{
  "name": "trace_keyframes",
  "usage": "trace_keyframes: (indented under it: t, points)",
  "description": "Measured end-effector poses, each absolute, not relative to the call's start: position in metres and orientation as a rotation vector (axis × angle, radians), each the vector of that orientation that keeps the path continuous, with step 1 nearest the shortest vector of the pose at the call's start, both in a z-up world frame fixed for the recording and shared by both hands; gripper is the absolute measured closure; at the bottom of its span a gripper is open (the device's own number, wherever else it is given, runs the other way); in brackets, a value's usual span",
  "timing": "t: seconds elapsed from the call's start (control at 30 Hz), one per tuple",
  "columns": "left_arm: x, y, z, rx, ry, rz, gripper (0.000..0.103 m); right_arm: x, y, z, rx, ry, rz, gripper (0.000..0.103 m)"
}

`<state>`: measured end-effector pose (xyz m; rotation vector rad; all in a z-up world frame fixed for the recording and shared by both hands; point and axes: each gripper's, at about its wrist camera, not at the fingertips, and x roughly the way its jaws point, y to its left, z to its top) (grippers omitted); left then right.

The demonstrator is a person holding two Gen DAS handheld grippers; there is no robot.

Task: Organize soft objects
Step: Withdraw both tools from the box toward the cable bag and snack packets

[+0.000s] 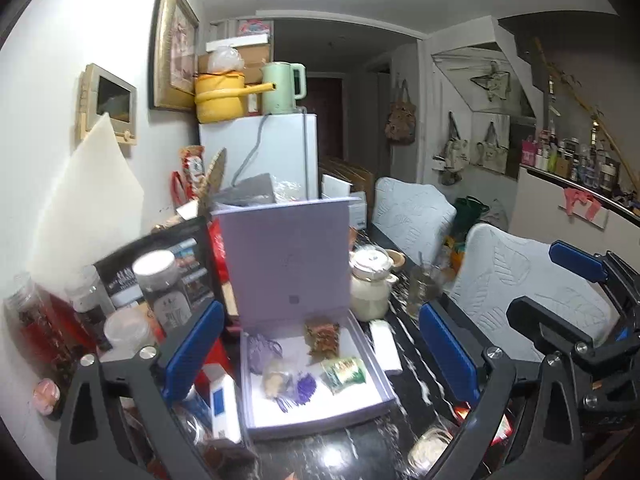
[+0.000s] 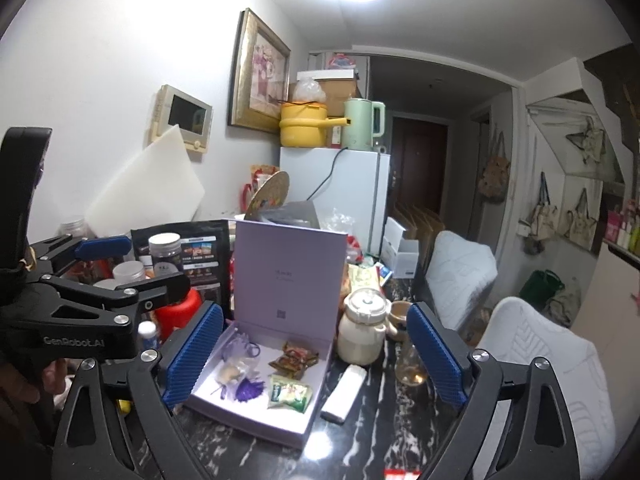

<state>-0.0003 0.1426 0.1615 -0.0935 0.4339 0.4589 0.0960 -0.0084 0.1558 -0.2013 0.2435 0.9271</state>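
Lying between the spread fingers of the left gripper (image 1: 320, 354), the open lavender box (image 1: 372, 360) holds two purple sachets (image 1: 262, 350), one brown snack packet (image 1: 322, 338) and one green packet (image 1: 345, 374). The right gripper (image 2: 316, 356) is spread too, and ahead of it sit the same box and one white lighter (image 2: 345, 393) just right of the box.

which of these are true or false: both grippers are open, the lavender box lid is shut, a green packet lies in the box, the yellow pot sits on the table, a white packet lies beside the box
1. Both grippers are open. True: the left gripper and the right gripper both have their jaws spread wide and hold nothing.
2. The lavender box has its lid shut. False: the lid stands upright at the back, open.
3. A green packet lies in the box. True: it lies in the near right corner of the box.
4. The yellow pot sits on the table. False: it stands on top of the white fridge, next to the green kettle.
5. A white packet lies beside the box. True: on the dark table, to the right of the box.
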Motion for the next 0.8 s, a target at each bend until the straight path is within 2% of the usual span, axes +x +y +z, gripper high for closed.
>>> trace_keyframes:
  t: [0.33,0.8]
  points:
    - [-0.023,0.116,0.138,-0.096,0.487,0.429,0.003,0.067,-0.044,0.129,-0.172,0.311,0.909,0.009]
    - [-0.033,0.076,0.077,-0.086,0.659,0.294,0.003,0.039,-0.089,0.069,-0.156,0.46,0.844,0.009]
